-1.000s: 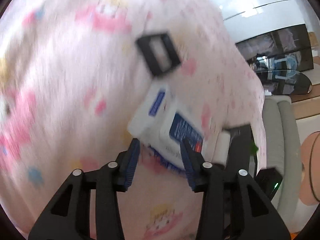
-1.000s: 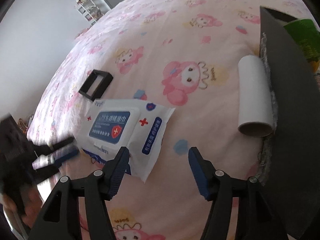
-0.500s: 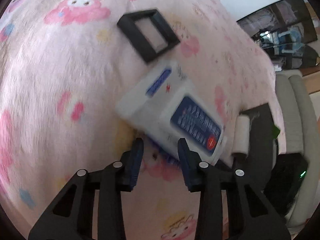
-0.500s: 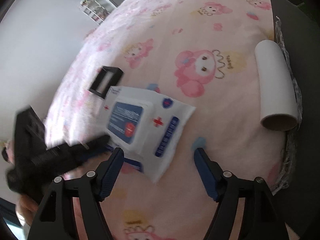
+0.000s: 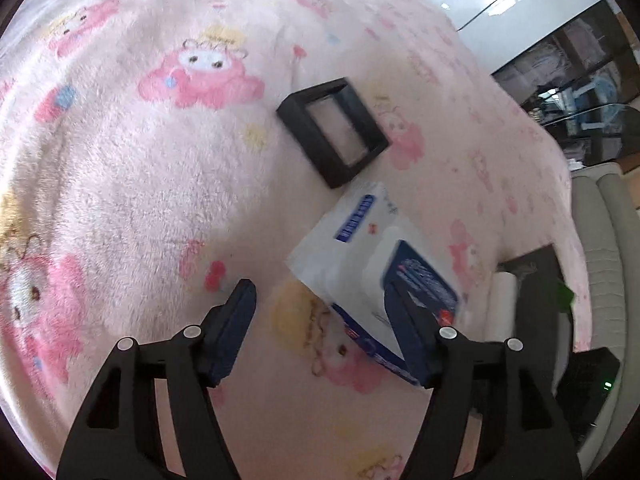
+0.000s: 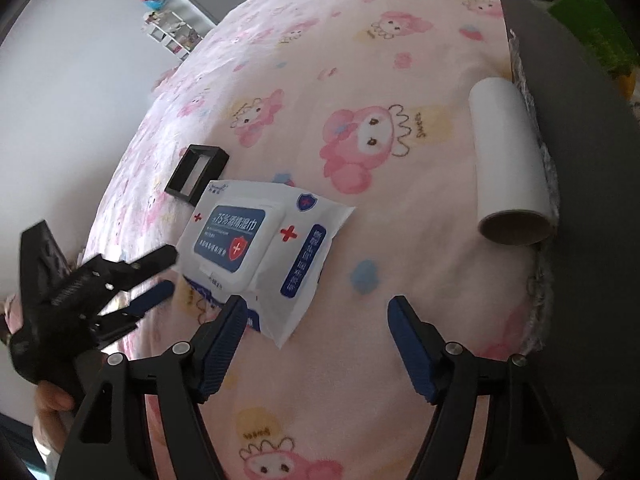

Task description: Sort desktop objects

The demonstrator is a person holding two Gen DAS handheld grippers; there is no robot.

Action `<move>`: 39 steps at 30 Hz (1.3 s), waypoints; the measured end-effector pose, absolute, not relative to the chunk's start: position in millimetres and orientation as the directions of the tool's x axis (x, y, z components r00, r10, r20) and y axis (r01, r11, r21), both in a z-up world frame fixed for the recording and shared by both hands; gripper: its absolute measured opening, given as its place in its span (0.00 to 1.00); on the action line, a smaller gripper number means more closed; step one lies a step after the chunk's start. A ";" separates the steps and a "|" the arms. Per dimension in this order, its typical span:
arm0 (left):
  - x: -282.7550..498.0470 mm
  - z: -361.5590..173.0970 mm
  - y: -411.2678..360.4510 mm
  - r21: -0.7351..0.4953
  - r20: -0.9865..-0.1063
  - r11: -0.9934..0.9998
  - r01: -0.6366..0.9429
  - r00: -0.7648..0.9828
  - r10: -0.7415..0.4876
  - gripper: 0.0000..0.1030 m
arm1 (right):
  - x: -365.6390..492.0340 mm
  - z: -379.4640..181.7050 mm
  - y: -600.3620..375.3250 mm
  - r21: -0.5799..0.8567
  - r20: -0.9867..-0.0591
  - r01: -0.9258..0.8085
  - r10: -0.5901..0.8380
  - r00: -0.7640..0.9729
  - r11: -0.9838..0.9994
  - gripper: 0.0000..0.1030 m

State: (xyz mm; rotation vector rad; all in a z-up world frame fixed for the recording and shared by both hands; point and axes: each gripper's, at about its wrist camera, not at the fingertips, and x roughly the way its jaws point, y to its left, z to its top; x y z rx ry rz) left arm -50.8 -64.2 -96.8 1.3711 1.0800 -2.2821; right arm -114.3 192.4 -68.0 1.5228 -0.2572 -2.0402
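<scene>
A white and blue wet-wipes pack (image 6: 256,240) lies flat on the pink cartoon-print blanket (image 6: 360,60); it also shows in the left wrist view (image 5: 372,268). A black square frame (image 5: 332,130) lies just beyond it, also in the right wrist view (image 6: 196,174). A white roll (image 6: 510,164) lies against a dark grey box (image 6: 580,200). My left gripper (image 5: 320,312) is open and empty, its right finger over the pack's near edge; it also shows in the right wrist view (image 6: 160,276). My right gripper (image 6: 316,340) is open and empty, just short of the pack's corner.
A green package (image 6: 592,28) sits inside the dark box. A grey sofa (image 5: 600,240) and dark glass cabinets (image 5: 580,80) stand beyond the blanket in the left wrist view. A small shelf (image 6: 172,28) stands by the white wall.
My left gripper has opened wide and let go of the wipes pack, which now lies flat on the blanket. My right gripper has stayed open and shifted slightly.
</scene>
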 end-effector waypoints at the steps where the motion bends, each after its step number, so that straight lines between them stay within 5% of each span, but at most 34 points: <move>1: -52.7 -99.2 -64.5 -0.465 -0.842 -0.691 0.553 -0.518 0.152 0.65 | -115.5 -69.4 190.5 0.470 -0.817 0.332 -0.546 -0.188 -0.818 0.68; 13: -55.4 -97.7 -27.4 -0.606 -0.778 -0.688 0.399 -0.478 0.408 0.59 | -119.2 -71.9 190.3 0.525 -0.785 0.315 -0.592 -0.180 -0.791 0.69; 18: -48.2 -72.9 -52.5 -0.468 -0.824 -0.723 0.508 -0.547 0.148 0.58 | -118.3 -70.5 186.3 0.529 -0.782 0.330 -0.600 -0.169 -0.782 0.69; 22: -54.2 -96.3 -78.4 -0.553 -0.807 -0.603 0.575 -0.550 0.215 0.40 | -122.7 -75.1 182.2 0.534 -0.783 0.327 -0.602 -0.158 -0.780 0.69; 31: -53.3 -81.1 -45.9 -0.457 -0.845 -0.738 0.496 -0.501 0.186 0.17 | -120.7 -74.6 180.9 0.527 -0.775 0.350 -0.607 -0.177 -0.775 0.69; 37: -35.9 -80.1 -25.5 -0.543 -0.813 -0.711 0.447 -0.490 0.313 0.18 | -118.7 -70.5 182.7 0.516 -0.778 0.354 -0.600 -0.189 -0.780 0.69; 39: -36.4 -80.1 -33.3 -0.554 -0.806 -0.683 0.476 -0.511 0.298 0.27 | -121.4 -71.1 184.1 0.512 -0.781 0.346 -0.594 -0.193 -0.786 0.69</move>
